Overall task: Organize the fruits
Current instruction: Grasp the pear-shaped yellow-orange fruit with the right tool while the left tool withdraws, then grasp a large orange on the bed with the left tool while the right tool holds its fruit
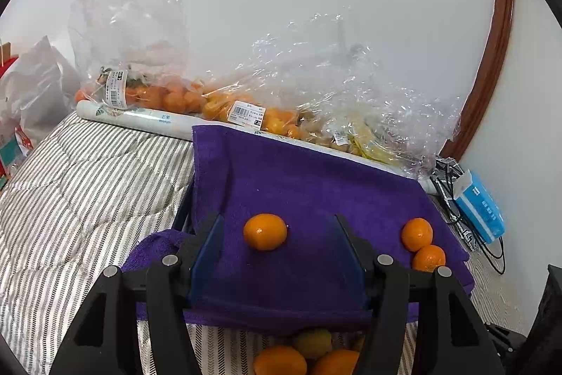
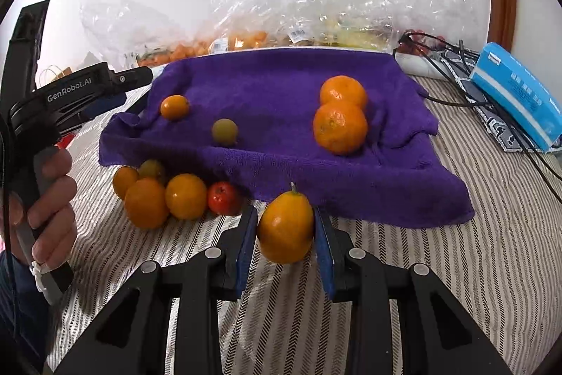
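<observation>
A purple towel (image 1: 316, 185) (image 2: 281, 86) lies on the striped bedding. My left gripper (image 1: 277, 224) hovers open over the towel, and a small orange fruit (image 1: 265, 232) (image 2: 174, 107) rests ahead between its fingers, untouched. In the right wrist view a hand (image 2: 49, 199) holds that left gripper (image 2: 116, 94) at the far left. My right gripper (image 2: 285, 234) is shut on an oval orange fruit (image 2: 285, 227), held just above the bedding at the towel's near edge. Two mandarins (image 2: 340, 127) (image 1: 417, 233) sit touching on the towel's right part, and a small greenish fruit (image 2: 224, 131) lies near its middle.
Several loose fruits (image 2: 186, 195), one of them red (image 2: 224, 198), are heaped by the towel's near left edge. Clear plastic bags of fruit (image 1: 168, 94) and a white roll (image 1: 140, 120) line the wall. A blue tissue pack (image 2: 516, 101) and cables (image 2: 456, 58) lie to the right.
</observation>
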Demonstrator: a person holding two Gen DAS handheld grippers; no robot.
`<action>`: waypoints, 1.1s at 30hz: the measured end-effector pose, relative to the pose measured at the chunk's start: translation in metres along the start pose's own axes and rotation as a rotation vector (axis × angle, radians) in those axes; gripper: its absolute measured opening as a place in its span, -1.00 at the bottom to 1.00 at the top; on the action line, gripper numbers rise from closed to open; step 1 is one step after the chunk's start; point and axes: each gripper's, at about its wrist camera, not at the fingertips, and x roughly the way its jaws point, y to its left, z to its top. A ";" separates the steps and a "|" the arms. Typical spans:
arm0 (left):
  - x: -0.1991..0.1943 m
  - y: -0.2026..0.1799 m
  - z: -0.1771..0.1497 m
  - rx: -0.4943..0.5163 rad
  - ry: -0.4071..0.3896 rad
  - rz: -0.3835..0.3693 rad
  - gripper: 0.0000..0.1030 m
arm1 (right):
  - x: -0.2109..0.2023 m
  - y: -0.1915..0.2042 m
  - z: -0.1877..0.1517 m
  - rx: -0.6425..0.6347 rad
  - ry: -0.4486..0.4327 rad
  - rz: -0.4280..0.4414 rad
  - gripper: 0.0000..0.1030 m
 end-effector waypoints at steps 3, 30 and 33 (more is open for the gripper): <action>0.002 -0.001 -0.001 0.007 0.008 0.005 0.16 | 0.009 0.003 0.000 -0.016 0.047 -0.025 -0.37; -0.049 0.030 -0.061 0.032 0.121 -0.021 0.17 | -0.033 -0.029 -0.011 0.122 -0.140 0.022 -0.37; -0.048 0.028 -0.062 0.054 0.130 -0.029 0.17 | -0.036 -0.027 -0.012 0.115 -0.151 0.023 -0.37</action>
